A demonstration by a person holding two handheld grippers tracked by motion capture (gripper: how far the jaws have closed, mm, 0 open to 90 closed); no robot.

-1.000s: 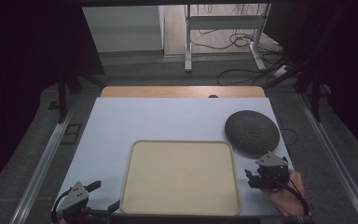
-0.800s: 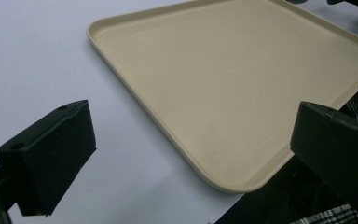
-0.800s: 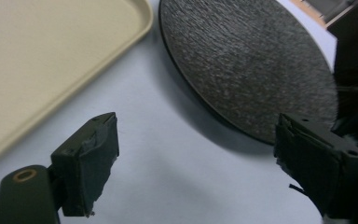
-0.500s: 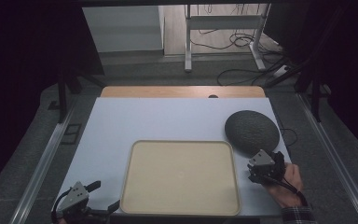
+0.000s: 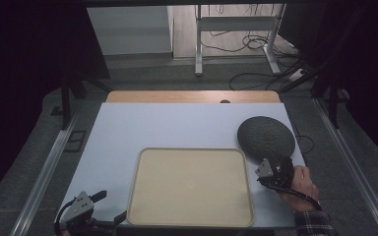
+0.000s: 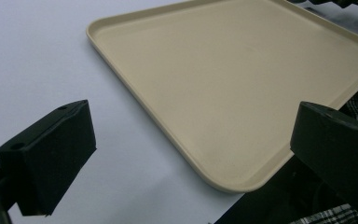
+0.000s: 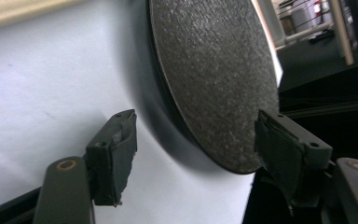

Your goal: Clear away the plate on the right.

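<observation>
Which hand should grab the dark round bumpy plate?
Right. The right gripper sits at the dark round speckled plate's near rim, fingers closing around its edge. The left gripper waits beyond the beige tray.

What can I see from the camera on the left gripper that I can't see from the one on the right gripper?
The left gripper view has the beige tray lying flat, with its near corner between that gripper's wide-open jaws. The right gripper view has the dark grey speckled plate, whose near rim lies between the right gripper jaws, which have just been closing but do not yet touch it. Both include the white table.
</observation>
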